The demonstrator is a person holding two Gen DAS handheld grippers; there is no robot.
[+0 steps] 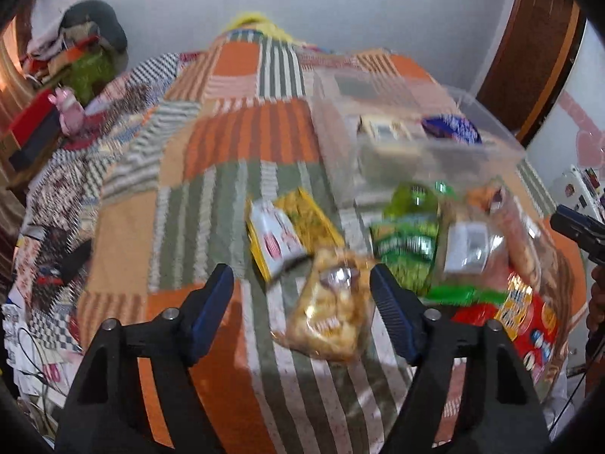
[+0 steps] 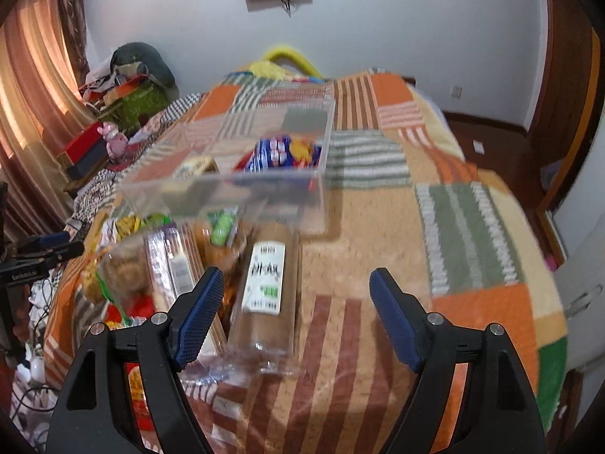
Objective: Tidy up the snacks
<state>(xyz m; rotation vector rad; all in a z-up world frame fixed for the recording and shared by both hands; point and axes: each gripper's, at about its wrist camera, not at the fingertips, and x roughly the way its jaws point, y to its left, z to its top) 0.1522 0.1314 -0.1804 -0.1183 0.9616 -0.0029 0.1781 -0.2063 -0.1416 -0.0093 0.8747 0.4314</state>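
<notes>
In the left wrist view, the left gripper point(image 1: 301, 312) stands wide open low in the frame, its jaws either side of a clear bag of golden snacks point(image 1: 328, 312) that lies on the bed's patchwork blanket point(image 1: 211, 196). The pads do not appear to press the bag. Just above it lies a yellow and white packet point(image 1: 281, 232); to the right is a heap of green packets point(image 1: 410, 234) and a red packet point(image 1: 523, 325). A clear plastic bin point(image 1: 412, 132) sits in the upper right, with a blue packet point(image 1: 452, 130) already inside. The step in hand looks like picking up the golden bag; the next move calls for closing gently on it, since it will crumple, then lifting it to the bin.

In the right wrist view, the right gripper point(image 2: 295, 317) is also wide open and empty, hovering over a long brown sleeve with a white label point(image 2: 264, 287) at lower centre. The bin point(image 2: 242, 178) lies above it in the frame. This gripper would need to shift left and descend to straddle the sleeve across its narrow side.
</notes>
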